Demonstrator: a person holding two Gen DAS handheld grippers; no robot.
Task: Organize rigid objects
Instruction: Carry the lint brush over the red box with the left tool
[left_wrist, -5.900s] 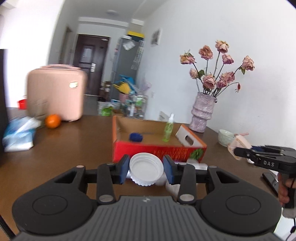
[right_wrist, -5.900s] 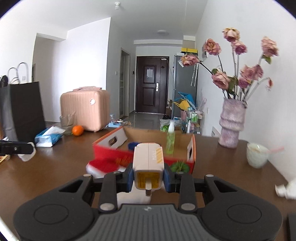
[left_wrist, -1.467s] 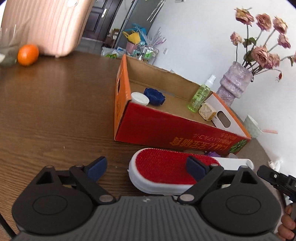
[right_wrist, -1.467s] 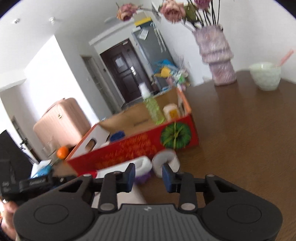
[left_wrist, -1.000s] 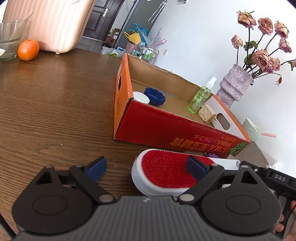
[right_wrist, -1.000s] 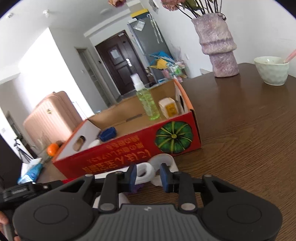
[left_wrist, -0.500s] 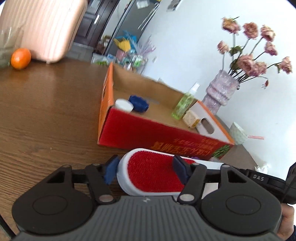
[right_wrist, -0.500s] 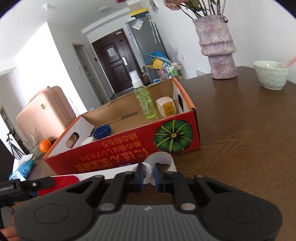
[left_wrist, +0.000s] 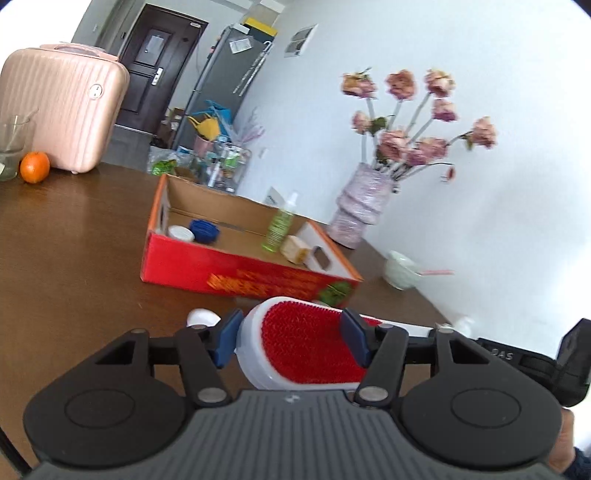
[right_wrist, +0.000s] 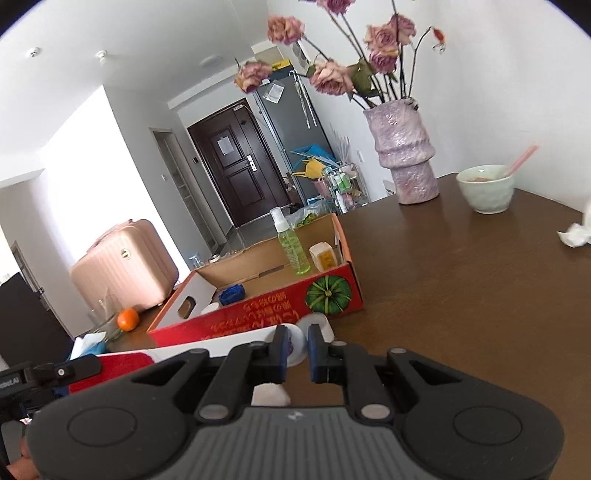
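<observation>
Now we are holding a white plastic lint brush with a fuzzy red pad (left_wrist: 304, 343) with both of our tools. Our left gripper (left_wrist: 291, 341) is squeezing the fat red end of the brush between its two blue pads (left_wrist: 227, 338). Its jaws have just been closing in on that end, and the pads are pressing on the white sides. Our right gripper (right_wrist: 296, 349) is pinching the thin white handle end of the same brush, and its fingers are clenched tight on it.

The brush is sitting up off the brown wooden table (right_wrist: 480, 295), just in front of the red cardboard box with a green pumpkin picture (right_wrist: 280, 314). In the right view the brush is stretching from the right gripper over to the left one at the left edge.

Inside the box we are seeing a green spray bottle (right_wrist: 291, 245) standing up, a small cream box with a yellow label (right_wrist: 323, 256) beside it, a blue cap (right_wrist: 232, 293) and a white round lid (left_wrist: 181, 233). A white round thing (right_wrist: 316, 326) is lying on the table, close to the box's front wall.

Farther back, a purple bumpy vase of pink dried roses (left_wrist: 364, 206), a pale green bowl (right_wrist: 484, 192), an orange (left_wrist: 34, 167) and a pink suitcase (left_wrist: 62, 107) are sitting on the table.
</observation>
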